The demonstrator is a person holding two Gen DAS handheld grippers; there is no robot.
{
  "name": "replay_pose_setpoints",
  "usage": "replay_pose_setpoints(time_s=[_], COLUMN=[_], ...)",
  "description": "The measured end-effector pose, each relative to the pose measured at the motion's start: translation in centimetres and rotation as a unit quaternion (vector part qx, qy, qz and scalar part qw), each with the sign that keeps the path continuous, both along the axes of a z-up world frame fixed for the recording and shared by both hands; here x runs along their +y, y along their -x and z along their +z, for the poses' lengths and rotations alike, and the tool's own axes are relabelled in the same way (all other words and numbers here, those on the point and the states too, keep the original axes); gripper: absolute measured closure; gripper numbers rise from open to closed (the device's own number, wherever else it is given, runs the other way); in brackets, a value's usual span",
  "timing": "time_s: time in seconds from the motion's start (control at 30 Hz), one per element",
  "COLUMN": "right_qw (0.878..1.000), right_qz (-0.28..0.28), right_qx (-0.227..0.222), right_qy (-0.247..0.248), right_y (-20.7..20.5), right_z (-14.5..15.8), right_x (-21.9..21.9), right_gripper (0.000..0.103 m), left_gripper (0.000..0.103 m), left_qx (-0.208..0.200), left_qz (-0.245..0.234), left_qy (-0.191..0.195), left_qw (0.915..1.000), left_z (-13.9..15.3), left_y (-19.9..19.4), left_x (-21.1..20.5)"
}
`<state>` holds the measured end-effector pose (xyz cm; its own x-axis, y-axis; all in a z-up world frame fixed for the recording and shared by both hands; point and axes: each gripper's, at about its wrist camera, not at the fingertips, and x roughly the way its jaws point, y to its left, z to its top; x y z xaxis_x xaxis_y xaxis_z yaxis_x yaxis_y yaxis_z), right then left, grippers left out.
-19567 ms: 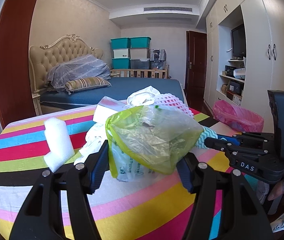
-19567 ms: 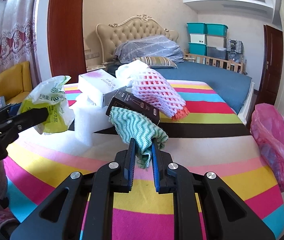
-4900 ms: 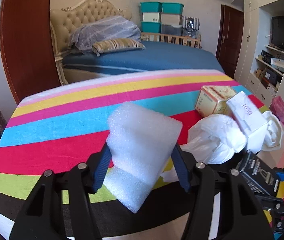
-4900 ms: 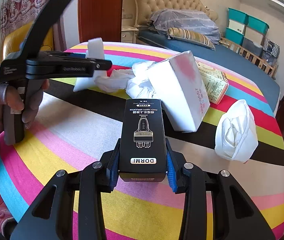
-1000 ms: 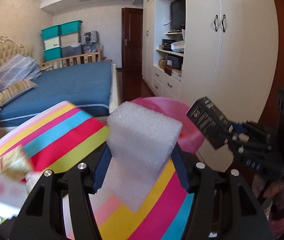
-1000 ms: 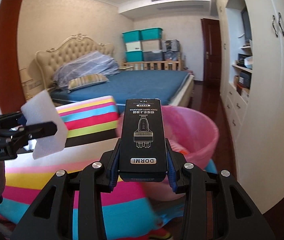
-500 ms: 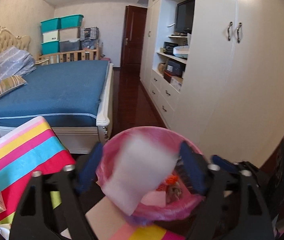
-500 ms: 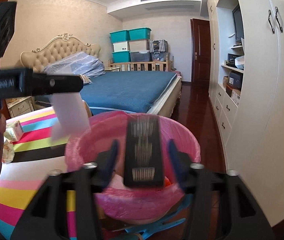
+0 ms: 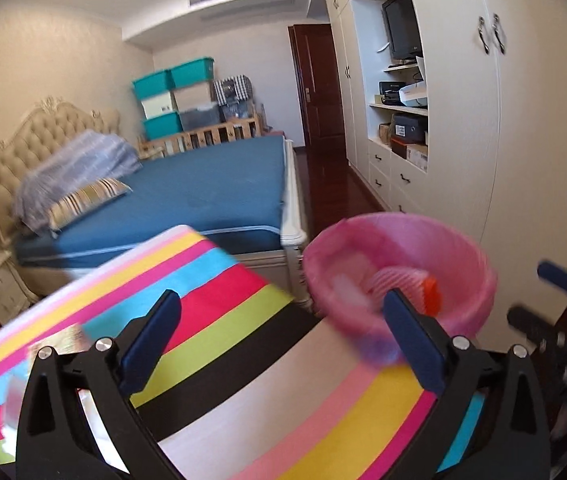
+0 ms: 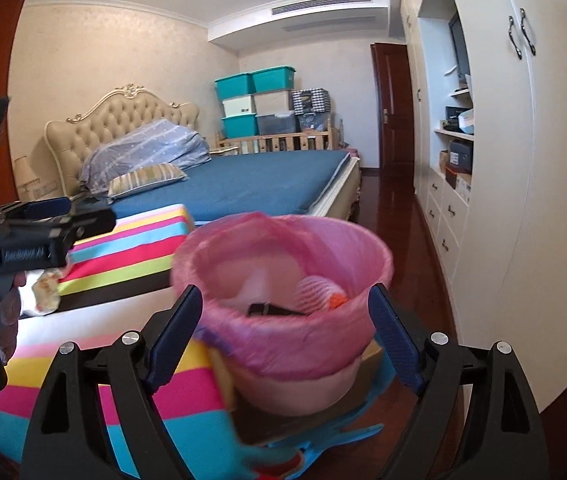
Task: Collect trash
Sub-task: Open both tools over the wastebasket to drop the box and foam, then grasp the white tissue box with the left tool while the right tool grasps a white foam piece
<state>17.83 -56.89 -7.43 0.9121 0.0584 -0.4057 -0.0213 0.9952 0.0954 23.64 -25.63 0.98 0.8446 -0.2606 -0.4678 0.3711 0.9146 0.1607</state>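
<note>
A trash bin lined with a pink bag (image 10: 283, 320) stands beside the striped table; it also shows in the left wrist view (image 9: 459, 256). Inside lie the black box (image 10: 271, 310), white foam (image 10: 255, 284) and a pink net sleeve (image 10: 315, 286). My right gripper (image 10: 283, 340) is open and empty, just above the bin's near rim. My left gripper (image 9: 283, 340) is open and empty over the table's corner, left of the bin. The left gripper also shows in the right wrist view (image 10: 43, 236), at the left.
The striped table (image 9: 243, 400) carries crumpled white trash and a small box (image 10: 43, 292) at its left. A blue bed (image 10: 263, 176) lies behind the table. White wardrobes (image 10: 523, 200) line the right wall. A blue object (image 10: 323, 436) lies on the floor under the bin.
Both grippers opened over the bin. The white foam block fell from the left gripper and the black box from the right one, and both now lie in the bin. The left gripper swung back over the table.
</note>
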Motion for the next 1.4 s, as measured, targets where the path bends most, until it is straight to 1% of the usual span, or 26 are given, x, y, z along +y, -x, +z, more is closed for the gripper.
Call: replay_pose_setpoints(time_s=[0.17, 0.27, 0.43, 0.53, 0.63, 0.7, 0.8, 0.9, 0.93, 0.97, 1.03, 1.07, 1.17, 1.33, 1.37, 1.4], right_qw=[0.999, 0.997, 0.992, 0.988, 0.982, 0.979, 0.974, 0.971, 0.970, 0.969, 0.967, 0.967, 0.965, 0.962, 0.961, 0.961], right_qz=[0.038, 0.066, 0.115, 0.144, 0.174, 0.193, 0.209, 0.216, 0.219, 0.222, 0.222, 0.222, 0.221, 0.214, 0.213, 0.213], right_qx=[0.025, 0.036, 0.049, 0.056, 0.062, 0.065, 0.073, 0.088, 0.093, 0.098, 0.108, 0.114, 0.122, 0.138, 0.143, 0.146], right_qy=[-0.001, 0.002, 0.011, 0.013, 0.023, 0.031, 0.045, 0.052, 0.051, 0.051, 0.056, 0.061, 0.074, 0.095, 0.100, 0.103], right_y=[0.5, 0.4, 0.3, 0.2, -0.3, -0.5, -1.6, -3.1, -3.6, -4.2, -5.1, -5.6, -6.9, -7.9, -8.0, -8.1], right_z=[-0.5, -0.7, -1.1, -1.1, -1.0, -0.8, -0.7, -0.7, -0.8, -0.9, -1.2, -1.4, -1.5, -2.0, -2.1, -2.2], right_x=[4.0, 6.9, 12.1, 14.9, 18.1, 20.2, 23.1, 25.2, 25.9, 26.7, 27.9, 28.5, 29.9, 31.1, 31.3, 31.4], right_gripper=[0.021, 0.021, 0.020, 0.020, 0.020, 0.020, 0.019, 0.019, 0.019, 0.019, 0.019, 0.019, 0.019, 0.019, 0.022, 0.028], left_gripper=[0.005, 0.005, 0.005, 0.005, 0.005, 0.005, 0.005, 0.005, 0.005, 0.005, 0.005, 0.005, 0.005, 0.005, 0.005, 0.005], left_qx=[0.002, -0.005, -0.013, -0.008, -0.007, -0.008, -0.003, 0.001, 0.007, 0.004, 0.001, 0.005, 0.009, 0.008, 0.011, 0.016], left_qz=[0.016, 0.042, 0.093, 0.138, 0.175, 0.202, 0.224, 0.232, 0.230, 0.233, 0.244, 0.245, 0.247, 0.241, 0.240, 0.240], left_qy=[-0.009, -0.019, -0.014, -0.006, 0.013, 0.013, 0.028, 0.032, 0.043, 0.049, 0.059, 0.061, 0.059, 0.052, 0.052, 0.053], left_qw=[0.9998, 0.9989, 0.9955, 0.9904, 0.9845, 0.9793, 0.9741, 0.9722, 0.9722, 0.9712, 0.9680, 0.9677, 0.9671, 0.9691, 0.9692, 0.9692], left_z=[-1.5, -2.3, -3.1, -3.5, -3.3, -3.3, -3.6, -4.0, -4.0, -3.9, -3.8, -3.8, -3.8, -3.9, -3.9, -4.0], left_y=[3.7, 6.0, 9.0, 9.9, 10.3, 10.3, 10.4, 10.6, 10.7, 10.7, 11.0, 10.7, 10.6, 10.4, 10.3, 10.2], left_x=[5.3, 8.6, 14.9, 19.0, 22.2, 24.0, 26.6, 27.8, 28.3, 28.1, 28.8, 28.7, 28.3, 28.0, 27.9, 28.0])
